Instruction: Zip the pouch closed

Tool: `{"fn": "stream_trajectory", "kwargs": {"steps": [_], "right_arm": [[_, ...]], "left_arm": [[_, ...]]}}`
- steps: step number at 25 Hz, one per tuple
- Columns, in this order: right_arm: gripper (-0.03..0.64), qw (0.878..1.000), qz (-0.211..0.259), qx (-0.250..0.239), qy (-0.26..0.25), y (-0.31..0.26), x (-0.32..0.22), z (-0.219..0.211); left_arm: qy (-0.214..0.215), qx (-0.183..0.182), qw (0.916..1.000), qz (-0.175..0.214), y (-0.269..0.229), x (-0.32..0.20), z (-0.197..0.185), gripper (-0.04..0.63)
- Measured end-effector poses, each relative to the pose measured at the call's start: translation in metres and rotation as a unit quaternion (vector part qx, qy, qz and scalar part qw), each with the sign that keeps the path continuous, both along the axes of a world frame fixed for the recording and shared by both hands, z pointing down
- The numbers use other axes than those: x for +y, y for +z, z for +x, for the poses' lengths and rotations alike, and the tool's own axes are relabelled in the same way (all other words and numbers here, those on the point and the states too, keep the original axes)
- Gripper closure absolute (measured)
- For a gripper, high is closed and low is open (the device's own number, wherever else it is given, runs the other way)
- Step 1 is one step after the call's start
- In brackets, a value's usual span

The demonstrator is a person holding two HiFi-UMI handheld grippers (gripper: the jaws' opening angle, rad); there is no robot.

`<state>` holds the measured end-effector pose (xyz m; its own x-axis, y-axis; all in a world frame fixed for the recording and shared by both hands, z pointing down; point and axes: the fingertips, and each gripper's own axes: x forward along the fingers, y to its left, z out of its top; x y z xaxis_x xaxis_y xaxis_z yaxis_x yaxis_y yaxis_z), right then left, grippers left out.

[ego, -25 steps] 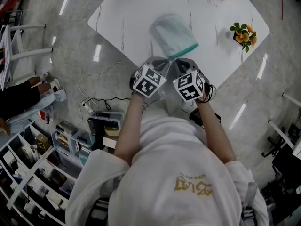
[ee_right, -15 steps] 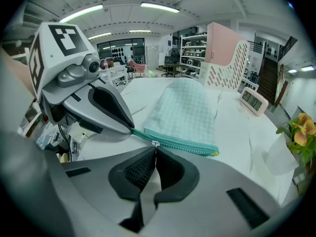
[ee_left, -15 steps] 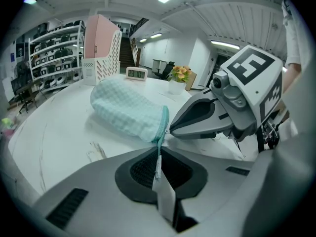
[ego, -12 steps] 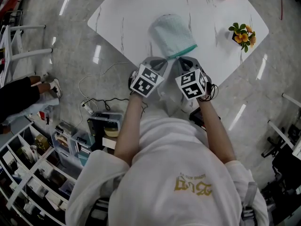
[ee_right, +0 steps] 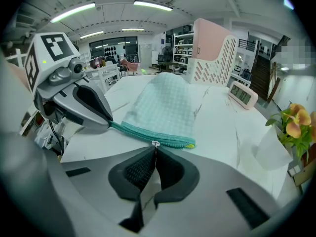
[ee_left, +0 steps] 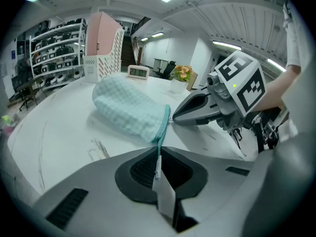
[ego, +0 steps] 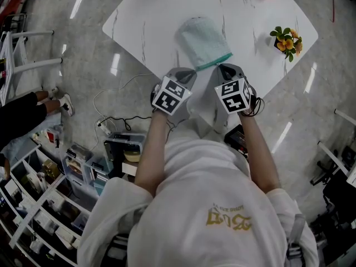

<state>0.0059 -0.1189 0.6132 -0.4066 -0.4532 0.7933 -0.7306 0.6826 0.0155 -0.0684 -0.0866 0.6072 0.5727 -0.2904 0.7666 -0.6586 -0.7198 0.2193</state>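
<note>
Though clamped, zipper pull (ee_right: 154, 143) barely visible.

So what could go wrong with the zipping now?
The right claw pinches only the tiny zipper pull at its very tips, so it might slip free. The left claw grips just the thin zipper end of the pouch; if that slips, the pouch could slide on the table instead of zipping.

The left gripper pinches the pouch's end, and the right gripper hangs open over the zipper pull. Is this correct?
No. The right gripper is not open: the right gripper view shows its fingers shut on the zipper pull. The left gripper does pinch the end of the pouch.
</note>
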Motion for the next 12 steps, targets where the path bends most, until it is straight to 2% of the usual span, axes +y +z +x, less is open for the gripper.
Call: {"fn": "stream_trajectory", "kwargs": {"steps": [12], "right_arm": [[0.600, 1.000, -0.001, 0.004, 0.012, 0.003, -0.013, 0.014]], "left_arm": [[-0.019, 0.005, 0.9998, -0.011, 0.004, -0.006, -0.006, 0.558]]}}
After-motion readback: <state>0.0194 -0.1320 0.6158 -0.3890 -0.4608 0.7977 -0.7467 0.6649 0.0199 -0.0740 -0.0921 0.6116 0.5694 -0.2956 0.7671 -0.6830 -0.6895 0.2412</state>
